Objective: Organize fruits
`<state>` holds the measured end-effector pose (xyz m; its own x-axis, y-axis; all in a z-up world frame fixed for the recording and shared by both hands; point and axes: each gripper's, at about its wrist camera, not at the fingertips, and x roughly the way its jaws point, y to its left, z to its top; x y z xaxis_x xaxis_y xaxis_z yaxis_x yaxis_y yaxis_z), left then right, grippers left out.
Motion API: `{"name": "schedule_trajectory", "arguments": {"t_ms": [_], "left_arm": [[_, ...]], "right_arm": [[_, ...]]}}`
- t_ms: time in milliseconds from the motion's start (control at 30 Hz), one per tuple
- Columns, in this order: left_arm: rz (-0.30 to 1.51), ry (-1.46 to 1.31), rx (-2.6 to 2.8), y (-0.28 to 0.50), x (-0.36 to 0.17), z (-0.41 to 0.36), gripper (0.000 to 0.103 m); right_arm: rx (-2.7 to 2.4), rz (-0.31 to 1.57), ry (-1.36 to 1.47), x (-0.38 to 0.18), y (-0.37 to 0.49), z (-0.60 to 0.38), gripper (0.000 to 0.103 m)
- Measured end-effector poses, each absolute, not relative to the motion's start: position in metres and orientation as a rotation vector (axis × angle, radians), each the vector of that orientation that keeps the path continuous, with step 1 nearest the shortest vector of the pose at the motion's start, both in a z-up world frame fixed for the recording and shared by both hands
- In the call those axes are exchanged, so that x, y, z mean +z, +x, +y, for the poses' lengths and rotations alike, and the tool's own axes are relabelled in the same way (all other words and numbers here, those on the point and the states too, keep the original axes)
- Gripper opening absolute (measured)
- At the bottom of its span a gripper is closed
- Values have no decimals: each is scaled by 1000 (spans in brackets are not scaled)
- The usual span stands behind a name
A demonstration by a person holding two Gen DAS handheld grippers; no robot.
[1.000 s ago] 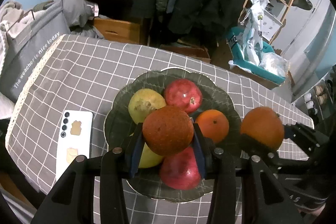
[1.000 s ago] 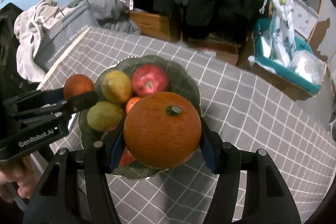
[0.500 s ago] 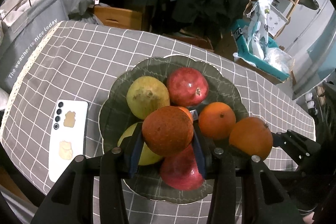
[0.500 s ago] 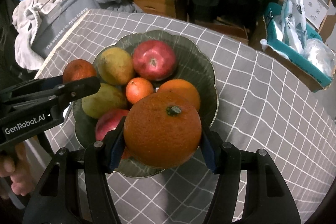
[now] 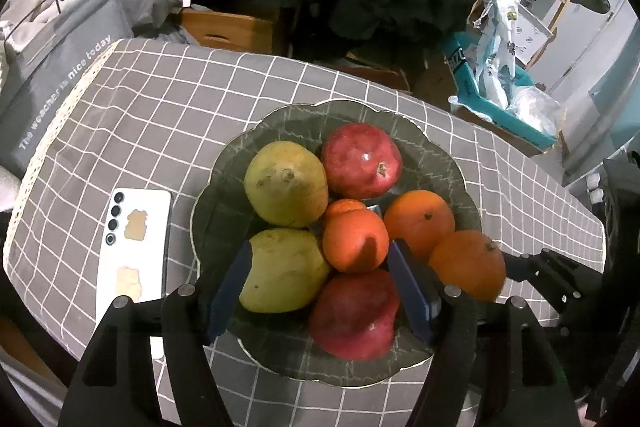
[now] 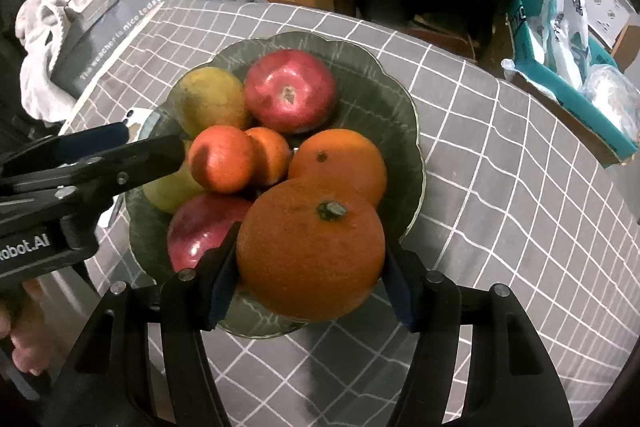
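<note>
- Four oranges are showing.
- Two red apples are sitting in the bowl.
- Two yellow-green pears are lying beside them.
- One bowl is holding the fruit.
- One white phone is lying on the worktop.

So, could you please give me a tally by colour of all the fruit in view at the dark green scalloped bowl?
Round orange citrus fruits: 4
Glossy red round fruits: 2
Yellow-green pear-shaped fruits: 2
Total: 8
</note>
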<state>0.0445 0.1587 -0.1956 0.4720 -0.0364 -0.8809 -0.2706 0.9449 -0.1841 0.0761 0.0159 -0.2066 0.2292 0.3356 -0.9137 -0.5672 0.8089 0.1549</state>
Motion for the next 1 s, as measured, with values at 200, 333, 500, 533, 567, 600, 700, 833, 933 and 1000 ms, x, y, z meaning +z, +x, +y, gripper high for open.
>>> {"name": "schedule_trajectory", "arguments": {"t_ms": [200,333,500,533,567,600,700,833,933,1000], "left_arm": [[1068,-301,165,35,-191,159,78],[1067,-304,181,28,-188,164,79],[1055,-301,192,16,-179,167,79],[1052,-297,194,15,-177,167,79],[1050,-294,197,13,-176,167,79],[1044,-293,197,11,-173,167,79],[1030,-290,196,7,-165,165,80],[1005,-284,193,3,-152,163,80],[973,-266,196,-1,-138,160,82],[943,-251,201,-6,-126,157,87]], "right_arm": [[637,1115,-208,-188,78,14,74],[622,1105,-225,-185,78,14,74],[595,1085,-239,-180,77,10,74],[587,1079,-241,-177,77,9,74],[577,1070,-243,-174,77,7,74],[572,1064,-243,-172,77,5,74],[550,1034,-253,-160,75,1,74],[518,990,-254,-142,72,-8,75],[501,951,-243,-125,69,-16,78],[490,921,-234,-112,66,-23,78]]}}
